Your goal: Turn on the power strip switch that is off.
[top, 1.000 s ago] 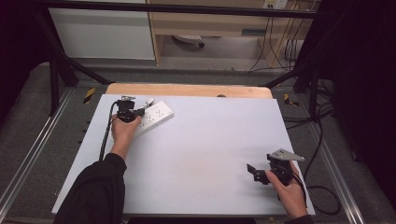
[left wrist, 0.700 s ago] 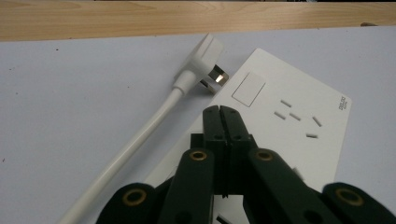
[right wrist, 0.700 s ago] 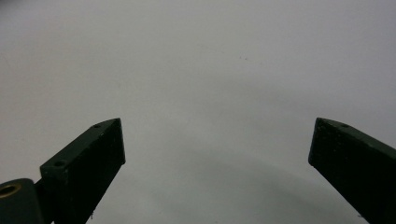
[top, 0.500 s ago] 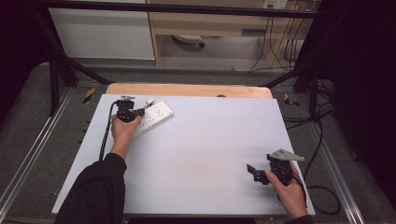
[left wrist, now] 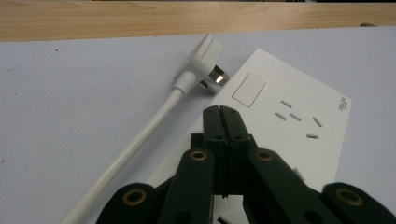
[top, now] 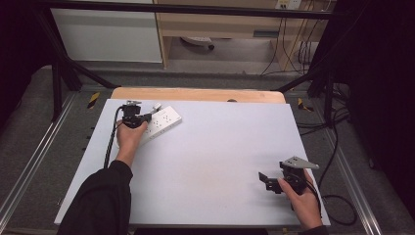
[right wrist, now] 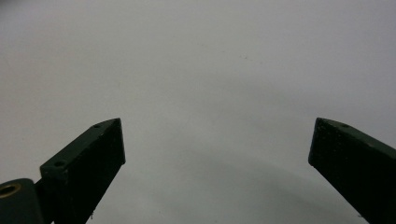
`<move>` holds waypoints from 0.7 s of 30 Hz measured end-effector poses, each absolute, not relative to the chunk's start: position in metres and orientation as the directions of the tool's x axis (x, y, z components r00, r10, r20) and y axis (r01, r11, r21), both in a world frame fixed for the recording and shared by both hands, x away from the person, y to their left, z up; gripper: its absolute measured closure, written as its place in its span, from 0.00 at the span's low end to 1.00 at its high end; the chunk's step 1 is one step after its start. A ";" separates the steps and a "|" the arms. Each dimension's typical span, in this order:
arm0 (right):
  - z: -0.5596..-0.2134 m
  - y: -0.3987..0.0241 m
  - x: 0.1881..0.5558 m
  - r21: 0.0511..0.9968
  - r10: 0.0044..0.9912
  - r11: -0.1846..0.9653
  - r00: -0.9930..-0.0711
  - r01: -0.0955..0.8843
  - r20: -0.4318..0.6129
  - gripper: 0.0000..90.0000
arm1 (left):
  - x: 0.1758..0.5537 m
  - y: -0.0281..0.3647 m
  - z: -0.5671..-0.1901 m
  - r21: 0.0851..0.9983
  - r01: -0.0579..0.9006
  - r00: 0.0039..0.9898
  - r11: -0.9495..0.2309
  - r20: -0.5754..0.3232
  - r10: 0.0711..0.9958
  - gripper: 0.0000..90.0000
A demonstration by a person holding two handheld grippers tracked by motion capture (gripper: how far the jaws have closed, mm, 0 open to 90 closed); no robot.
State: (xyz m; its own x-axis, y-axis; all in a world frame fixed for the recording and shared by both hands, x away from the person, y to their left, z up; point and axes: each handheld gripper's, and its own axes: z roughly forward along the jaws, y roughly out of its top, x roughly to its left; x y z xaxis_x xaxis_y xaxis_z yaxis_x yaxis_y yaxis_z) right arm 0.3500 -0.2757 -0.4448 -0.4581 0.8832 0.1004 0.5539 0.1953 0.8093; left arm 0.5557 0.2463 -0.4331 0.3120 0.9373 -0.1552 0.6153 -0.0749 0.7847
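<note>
left gripper (left wrist: pixel 220 112): jaws pressed together, nothing between, tips over power strip (left wrist: pixel 285 116) | right gripper (right wrist: pixel 217 140): jaws spread, idle at 5 o'clock of table (top: pixel 205 161) | strip at 11 o'clock, plug (left wrist: pixel 205 58) touching its edge, not inserted | risk: closed tips pushing strip, sliding it away from plug

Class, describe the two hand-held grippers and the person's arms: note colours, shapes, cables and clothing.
Both grippers are black with two flat, straight jaws. The left gripper has brass-coloured rivets at its linkage joints, and a black cable trails from it. The right gripper carries a grey three-cornered plate on top. The left arm wears a dark long sleeve.
</note>
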 end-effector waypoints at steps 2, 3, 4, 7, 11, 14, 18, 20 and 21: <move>-0.445 -0.276 0.350 0.809 0.883 0.195 -0.458 0.555 0.101 0.05 | 0.556 0.247 -0.433 0.786 0.614 0.314 -0.075 -0.156 0.936 1.00; -0.445 -0.276 0.350 0.809 0.883 0.195 -0.458 0.555 0.101 0.05 | 0.556 0.247 -0.433 0.786 0.613 0.314 -0.074 -0.158 0.936 1.00; -0.445 -0.276 0.350 0.809 0.884 0.193 -0.457 0.556 0.102 0.05 | 0.556 0.247 -0.434 0.786 0.613 0.315 -0.074 -0.158 0.936 1.00; -0.445 -0.276 0.350 0.808 0.884 0.194 -0.457 0.556 0.102 0.05 | 0.556 0.247 -0.433 0.786 0.613 0.315 -0.076 -0.156 0.936 1.00; -0.445 -0.276 0.350 0.808 0.884 0.194 -0.456 0.556 0.102 0.05 | 0.556 0.247 -0.433 0.784 0.616 0.315 -0.073 -0.160 0.936 1.00; -0.445 -0.276 0.350 0.808 0.884 0.193 -0.456 0.556 0.103 0.05 | 0.556 0.247 -0.434 0.784 0.616 0.313 -0.071 -0.161 0.936 1.00; -0.445 -0.276 0.350 0.808 0.884 0.193 -0.456 0.557 0.103 0.05 | 0.556 0.248 -0.434 0.779 0.622 0.310 -0.082 -0.149 0.939 1.00; -0.445 -0.276 0.350 0.807 0.884 0.194 -0.457 0.557 0.103 0.05 | 0.556 0.249 -0.434 0.777 0.625 0.307 -0.079 -0.152 0.939 1.00; -0.445 -0.276 0.350 0.808 0.884 0.193 -0.456 0.557 0.103 0.05 | 0.556 0.250 -0.434 0.775 0.627 0.306 -0.077 -0.155 0.939 1.00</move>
State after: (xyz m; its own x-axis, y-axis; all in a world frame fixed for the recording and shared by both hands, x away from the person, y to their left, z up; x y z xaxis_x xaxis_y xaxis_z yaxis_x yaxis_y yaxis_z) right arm 0.3497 -0.2757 -0.4450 -0.4562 0.8839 0.1029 0.5565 0.1931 0.8081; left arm 0.5556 0.2502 -0.4337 0.3062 0.9393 -0.1547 0.6271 -0.0768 0.7751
